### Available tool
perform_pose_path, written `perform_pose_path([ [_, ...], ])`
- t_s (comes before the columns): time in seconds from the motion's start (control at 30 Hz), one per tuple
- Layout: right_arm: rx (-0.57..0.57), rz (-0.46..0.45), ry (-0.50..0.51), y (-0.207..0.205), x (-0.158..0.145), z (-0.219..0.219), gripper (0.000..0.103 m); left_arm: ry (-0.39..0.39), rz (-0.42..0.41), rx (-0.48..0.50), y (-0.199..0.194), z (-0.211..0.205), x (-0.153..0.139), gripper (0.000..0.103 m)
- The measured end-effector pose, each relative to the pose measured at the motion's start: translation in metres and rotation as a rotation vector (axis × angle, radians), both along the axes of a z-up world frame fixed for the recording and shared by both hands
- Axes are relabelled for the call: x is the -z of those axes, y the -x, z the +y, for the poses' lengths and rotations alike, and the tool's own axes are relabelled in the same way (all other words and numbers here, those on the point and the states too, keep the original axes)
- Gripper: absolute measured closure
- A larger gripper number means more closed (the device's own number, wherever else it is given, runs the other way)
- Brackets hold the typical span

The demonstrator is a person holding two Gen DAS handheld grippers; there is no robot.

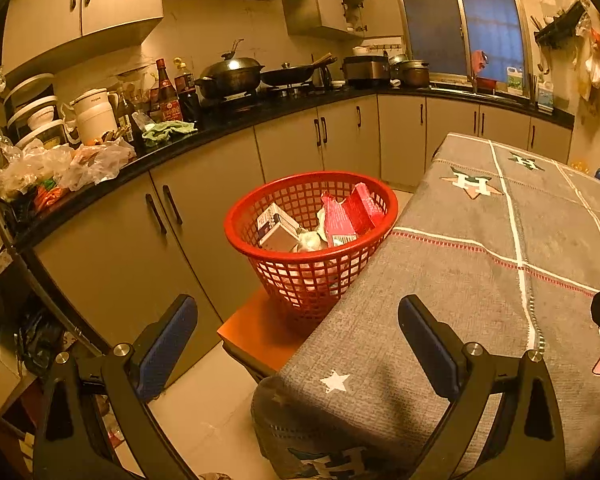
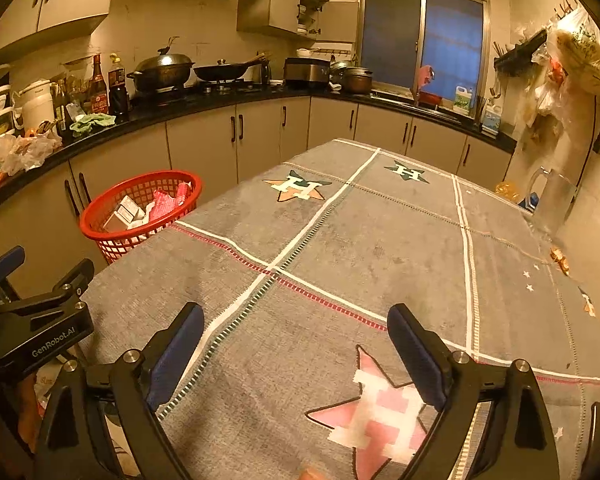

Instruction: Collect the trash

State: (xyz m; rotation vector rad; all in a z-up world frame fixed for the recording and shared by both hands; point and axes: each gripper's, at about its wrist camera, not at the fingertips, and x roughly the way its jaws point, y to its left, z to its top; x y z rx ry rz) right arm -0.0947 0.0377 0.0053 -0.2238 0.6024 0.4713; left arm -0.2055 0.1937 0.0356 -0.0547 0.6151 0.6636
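Observation:
A red mesh basket (image 1: 260, 216) stands on an orange stool (image 1: 256, 332) beside the table's left edge. It holds a white carton (image 1: 276, 228), red wrappers (image 1: 348, 212) and crumpled paper. The basket also shows in the right wrist view (image 2: 100, 216). My left gripper (image 1: 298, 312) is open and empty, held over the table's near left corner, short of the basket. My right gripper (image 2: 296, 320) is open and empty above the grey tablecloth (image 2: 340, 248). The left gripper's body shows at the left in the right wrist view (image 2: 40, 312).
A black counter (image 1: 228, 128) with pots, bottles, a kettle and plastic bags runs along the wall behind the basket. A glass jug (image 2: 552, 196) and small snack pieces (image 2: 560, 260) sit at the table's far right. Bags hang on the right wall.

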Motion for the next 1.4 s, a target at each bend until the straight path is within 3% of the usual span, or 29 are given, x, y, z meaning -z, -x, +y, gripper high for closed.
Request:
perform_pose_path([
  [1.4, 0.008, 0.040, 0.011, -0.0053, 0.0079, 0.0009, 0.006, 0.012, 0.015, 0.005, -0.0008, 0.0028, 0.0036, 0.003],
])
